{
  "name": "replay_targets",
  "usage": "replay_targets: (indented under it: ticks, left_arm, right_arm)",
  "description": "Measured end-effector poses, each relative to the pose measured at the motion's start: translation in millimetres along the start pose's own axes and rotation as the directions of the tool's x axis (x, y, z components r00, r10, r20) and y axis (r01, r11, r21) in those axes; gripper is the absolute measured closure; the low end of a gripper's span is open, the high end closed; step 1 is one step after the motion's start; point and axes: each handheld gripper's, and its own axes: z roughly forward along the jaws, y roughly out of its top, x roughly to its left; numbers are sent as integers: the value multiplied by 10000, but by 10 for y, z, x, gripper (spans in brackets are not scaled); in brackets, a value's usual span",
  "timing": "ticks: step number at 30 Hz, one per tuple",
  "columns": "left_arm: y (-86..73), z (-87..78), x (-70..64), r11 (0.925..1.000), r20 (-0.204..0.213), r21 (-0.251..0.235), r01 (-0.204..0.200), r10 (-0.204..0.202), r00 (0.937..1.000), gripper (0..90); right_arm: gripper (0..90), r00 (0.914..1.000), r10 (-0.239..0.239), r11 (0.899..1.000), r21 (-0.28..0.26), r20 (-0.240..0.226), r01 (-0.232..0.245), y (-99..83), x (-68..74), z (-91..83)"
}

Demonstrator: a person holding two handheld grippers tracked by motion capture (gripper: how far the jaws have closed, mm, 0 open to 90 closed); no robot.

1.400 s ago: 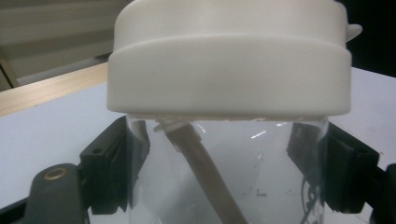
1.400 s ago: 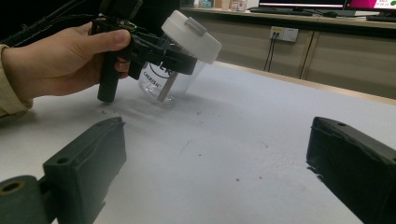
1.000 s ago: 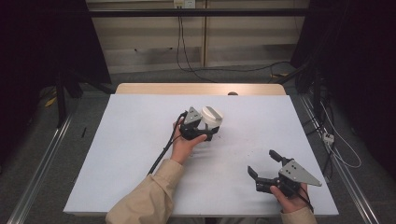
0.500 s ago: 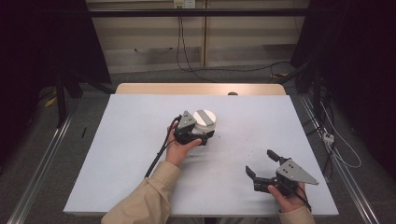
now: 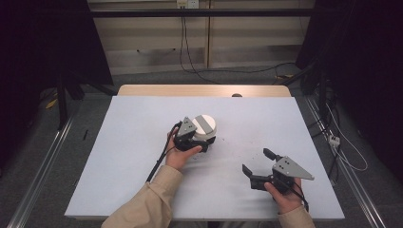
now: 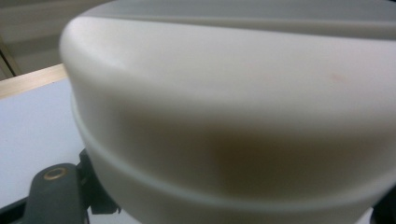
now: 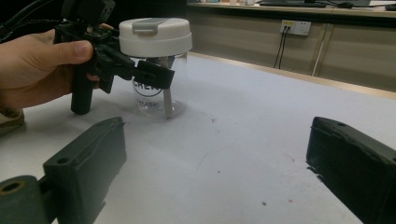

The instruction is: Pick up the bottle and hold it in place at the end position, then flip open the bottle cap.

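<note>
Sitting upright near the middle of the white tabletop (image 5: 123, 156), a clear jar (image 7: 156, 95) with a white lid (image 5: 205, 126) and a grey flip tab (image 7: 145, 24) on top, some dark print on the clear wall. Clamping around that jar, the left tongs (image 5: 202, 142), held by the left hand (image 5: 179, 154) just on the near-left side of the jar; black jaws hugging the clear body right under the lid, one jaw crossing the front of the glass in the right gripper view. Looming super close in the left gripper view, the lid's white side wall, blurry, with a bit of black jaw poking out below it. Hanging out well apart from the jar, toward the near-right corner, the right tongs (image 5: 256, 167), gripped by the right hand (image 5: 285, 197), jaws spread wide and holding nothing, pointing roughly back at the jar. Trailing from the left tongs away from the jar toward the near edge, a black cable (image 5: 157, 166). Dotting the tabletop between jar and right tongs, a few tiny dark specks (image 7: 264, 203).
</note>
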Motion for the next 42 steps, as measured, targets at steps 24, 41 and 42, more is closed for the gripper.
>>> replay_targets:
  ticks: [24,41,42]
  left_arm:
    - [-7,-4,-41,9999,-250,144,-10,13,9997,184]
    - [-6,1,-31,9999,-188,171,13,-10,9998,184]
    - [-7,1,-32,9998,-192,173,35,-32,9998,184]
  right_arm:
    - [48,9988,402,9969,690,-265,-383,149,3,241]
    - [53,9966,501,9928,1119,-648,-427,255,154,563]
    - [52,9964,486,9927,1140,-699,-404,264,159,579]
